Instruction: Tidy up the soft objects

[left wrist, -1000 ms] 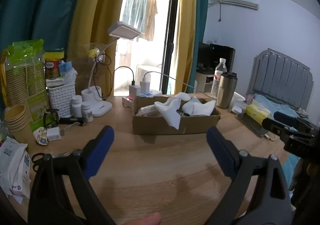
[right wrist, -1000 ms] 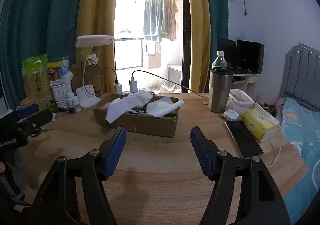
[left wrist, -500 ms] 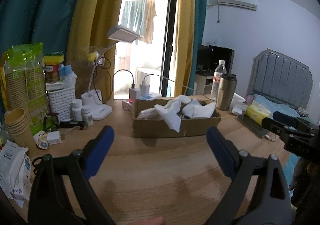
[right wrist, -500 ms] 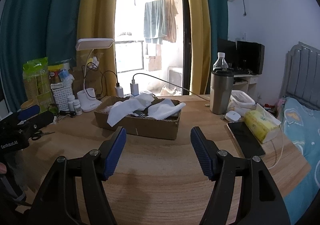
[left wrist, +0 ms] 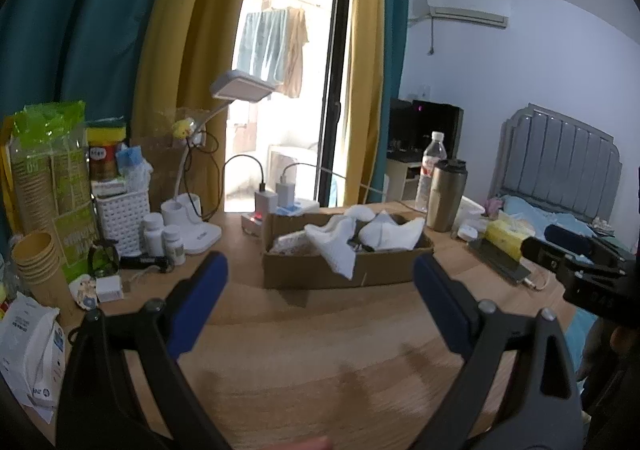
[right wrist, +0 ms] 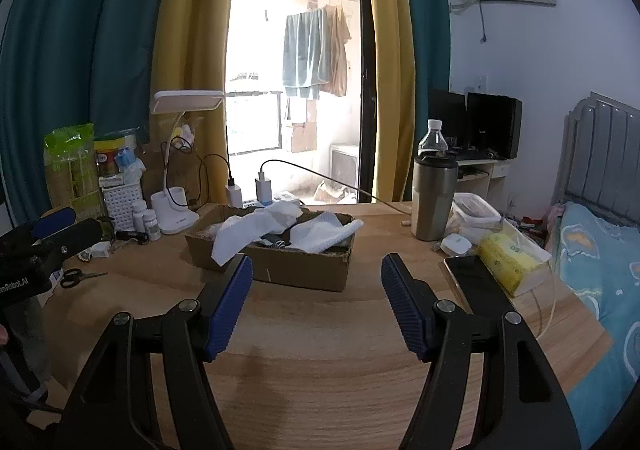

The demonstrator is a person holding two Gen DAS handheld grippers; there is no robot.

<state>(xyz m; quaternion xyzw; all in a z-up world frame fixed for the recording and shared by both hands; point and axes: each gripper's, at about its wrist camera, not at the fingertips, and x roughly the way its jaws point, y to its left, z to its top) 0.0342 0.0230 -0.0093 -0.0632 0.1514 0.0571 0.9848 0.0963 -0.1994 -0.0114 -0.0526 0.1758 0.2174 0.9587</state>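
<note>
A shallow cardboard box (left wrist: 304, 274) (right wrist: 280, 270) sits mid-table and holds several white socks or cloths (left wrist: 340, 246) (right wrist: 248, 230), one draped over the front wall. My left gripper (left wrist: 320, 282) is open and empty, held above the table well short of the box. My right gripper (right wrist: 316, 278) is open and empty, also above the table in front of the box. Each gripper shows at the edge of the other's view: the right gripper (left wrist: 568, 246), the left gripper (right wrist: 52, 230).
On the left stand a desk lamp (left wrist: 200, 226), pill bottles (left wrist: 164, 234), a white basket (left wrist: 124, 218), paper cups (left wrist: 36, 266) and scissors (right wrist: 76, 276). On the right are a steel tumbler (right wrist: 434, 202), a water bottle (left wrist: 430, 174), a tissue pack (right wrist: 512, 262), a phone (right wrist: 476, 282) and a bed (right wrist: 600, 250).
Both grippers have drawn back and risen a little, so the box looks smaller and farther. Both stay open. Nothing on the table has moved.
</note>
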